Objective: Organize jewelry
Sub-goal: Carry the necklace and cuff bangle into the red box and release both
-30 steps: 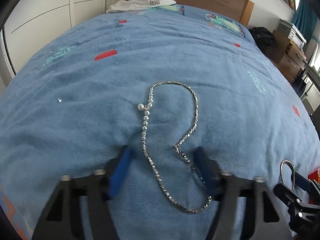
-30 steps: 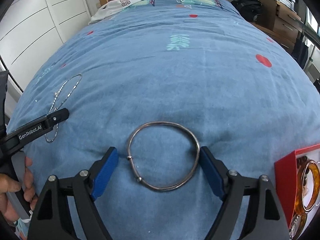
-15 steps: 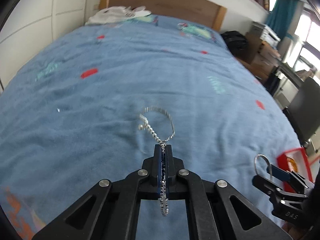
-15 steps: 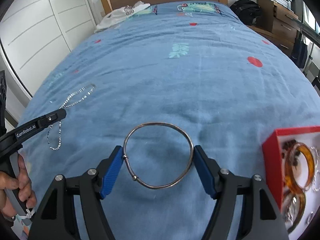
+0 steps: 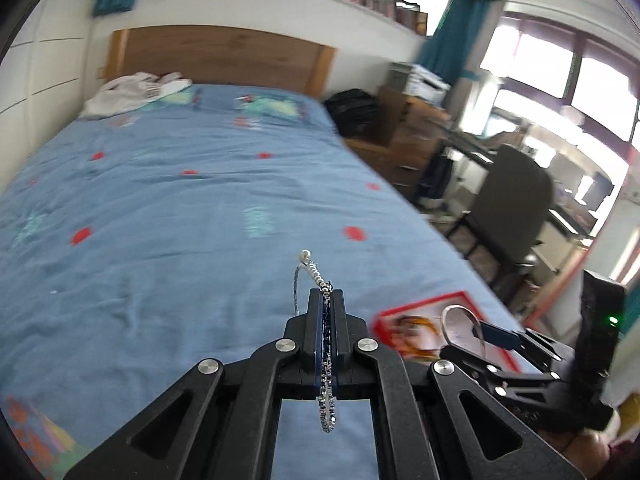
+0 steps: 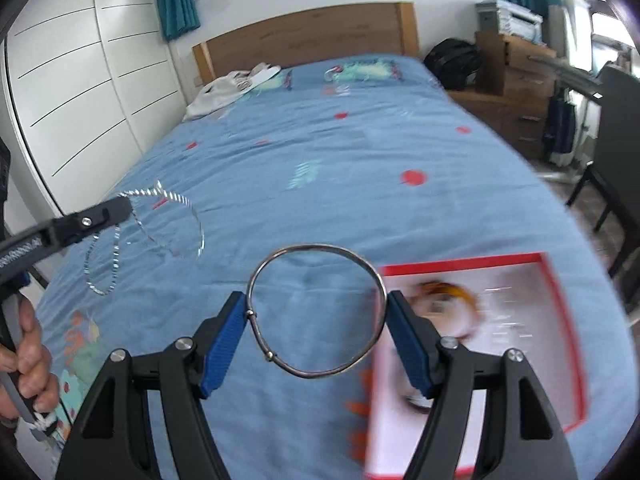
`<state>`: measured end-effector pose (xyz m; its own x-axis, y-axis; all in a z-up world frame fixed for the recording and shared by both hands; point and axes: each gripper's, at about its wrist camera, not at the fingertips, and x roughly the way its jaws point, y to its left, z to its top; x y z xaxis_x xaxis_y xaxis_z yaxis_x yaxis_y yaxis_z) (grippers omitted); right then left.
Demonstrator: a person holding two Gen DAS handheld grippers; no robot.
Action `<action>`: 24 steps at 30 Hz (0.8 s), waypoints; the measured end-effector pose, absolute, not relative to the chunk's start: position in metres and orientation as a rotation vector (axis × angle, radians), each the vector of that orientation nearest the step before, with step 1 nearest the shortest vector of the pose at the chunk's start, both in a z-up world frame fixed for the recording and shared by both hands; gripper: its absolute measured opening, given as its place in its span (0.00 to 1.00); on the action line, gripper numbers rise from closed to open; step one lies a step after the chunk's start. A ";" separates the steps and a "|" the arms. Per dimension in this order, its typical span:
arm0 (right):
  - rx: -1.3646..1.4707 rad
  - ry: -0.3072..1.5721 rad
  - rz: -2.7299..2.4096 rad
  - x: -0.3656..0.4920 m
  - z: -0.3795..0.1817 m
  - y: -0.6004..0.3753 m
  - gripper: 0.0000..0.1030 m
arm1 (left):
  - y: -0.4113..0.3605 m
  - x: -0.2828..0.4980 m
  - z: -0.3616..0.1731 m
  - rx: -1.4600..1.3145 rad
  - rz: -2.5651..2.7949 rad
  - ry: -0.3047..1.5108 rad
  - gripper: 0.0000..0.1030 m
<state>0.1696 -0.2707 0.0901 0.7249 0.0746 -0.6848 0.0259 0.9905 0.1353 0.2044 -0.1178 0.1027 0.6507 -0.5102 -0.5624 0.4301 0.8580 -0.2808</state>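
Left claw [image 5: 327,304] is clamping the silver necklace [image 5: 316,276] above the bed [image 5: 160,220]; right claw [image 6: 316,320] is gripping the bangle [image 6: 316,310] across its width, red box [image 6: 560,320] lying just right, nearer it.

My left camera sits just behind my left tool [image 5: 327,300], looking along its fingers, tilted down over the bed [image 5: 160,220] toward the headboard [image 5: 224,56]. My right camera rides behind my right tool [image 6: 316,316] the same way, aimed up the bed at that headboard [image 6: 308,36]. Both views are raised above the bed and share it, the headboard and the red box [image 5: 424,312] [image 6: 552,320] at its near side; each also catches the other tool.
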 end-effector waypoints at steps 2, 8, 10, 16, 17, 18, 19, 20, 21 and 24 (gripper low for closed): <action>0.121 0.757 -0.001 0.157 0.097 -0.294 0.67 | -0.135 0.197 0.107 -0.127 -0.575 0.678 0.03; 0.089 0.754 -0.065 0.126 0.106 -0.358 0.67 | -0.198 0.172 0.111 -0.108 -0.711 0.694 0.03; 0.093 0.755 -0.053 0.120 0.105 -0.374 0.67 | -0.218 0.166 0.109 -0.103 -0.748 0.702 0.03; 0.073 0.803 -0.009 0.116 0.081 -0.400 0.67 | -0.271 0.157 0.077 -0.063 -0.811 0.777 0.03; 0.066 0.813 0.002 0.116 0.077 -0.402 0.67 | -0.277 0.156 0.068 -0.052 -0.816 0.797 0.03; 0.061 0.825 0.018 0.116 0.072 -0.403 0.67 | -0.283 0.154 0.058 -0.040 -0.814 0.817 0.03; 0.056 0.839 0.038 0.118 0.066 -0.404 0.67 | -0.285 0.155 0.051 -0.033 -0.812 0.833 0.03; 0.048 0.847 0.052 0.119 0.061 -0.404 0.67 | -0.287 0.154 0.042 -0.026 -0.810 0.855 0.03; 0.037 0.855 0.061 0.120 0.057 -0.403 0.67 | -0.290 0.155 0.031 -0.016 -0.805 0.877 0.03; 0.020 0.890 0.096 0.128 0.041 -0.403 0.67 | -0.298 0.159 0.007 0.013 -0.794 0.931 0.03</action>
<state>0.1283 -0.4027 0.0409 0.6255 0.0918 -0.7748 -0.0748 0.9955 0.0575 0.1586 -0.2984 0.0067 0.3405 -0.6048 -0.7199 0.6154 0.7222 -0.3157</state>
